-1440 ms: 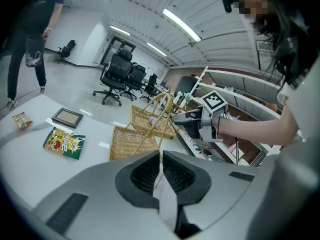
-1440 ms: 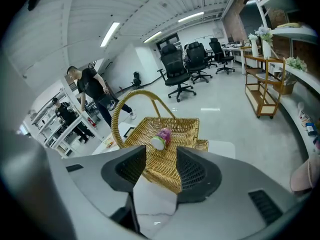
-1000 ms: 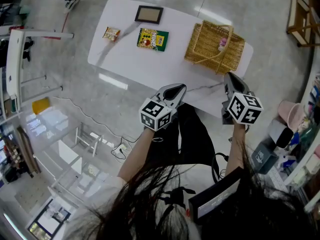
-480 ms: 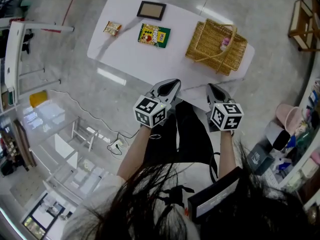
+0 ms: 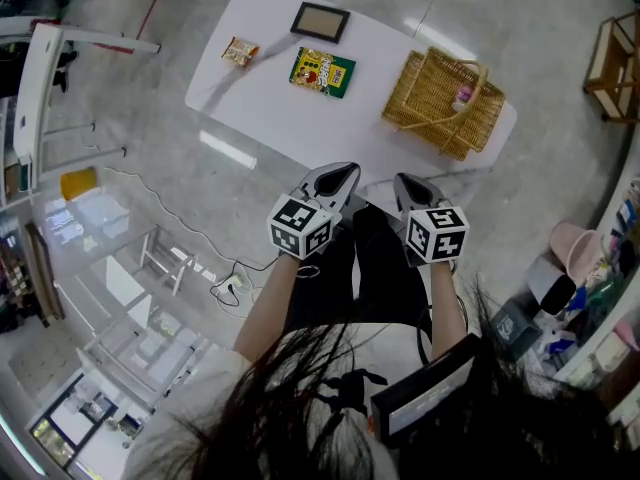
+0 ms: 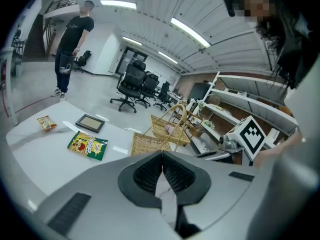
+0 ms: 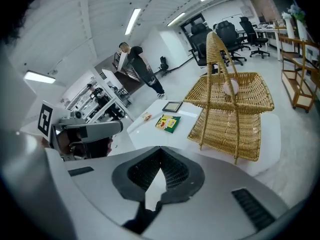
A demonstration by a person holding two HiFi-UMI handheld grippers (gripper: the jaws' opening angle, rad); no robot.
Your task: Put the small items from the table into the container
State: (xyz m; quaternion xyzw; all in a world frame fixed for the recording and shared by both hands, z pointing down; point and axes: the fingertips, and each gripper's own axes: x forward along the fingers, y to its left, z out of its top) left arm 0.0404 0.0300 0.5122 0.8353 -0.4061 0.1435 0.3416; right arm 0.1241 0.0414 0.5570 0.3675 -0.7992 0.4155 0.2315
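Well beyond the left hand-held gripper [image 5: 343,171], green snack packet [image 5: 323,72] on table [image 5: 300,118].

A pale, glossy stone floor [image 5: 250,183] is reflecting the long ceiling light strips [image 6: 189,32], which are glowing across a white ribbed ceiling. Black office chairs [image 6: 134,81] are standing clustered beyond the white counter [image 5: 290,118]. A person [image 6: 72,34] in dark clothes is standing near the far wall. A wooden shelf [image 5: 616,48] is standing at the right edge.
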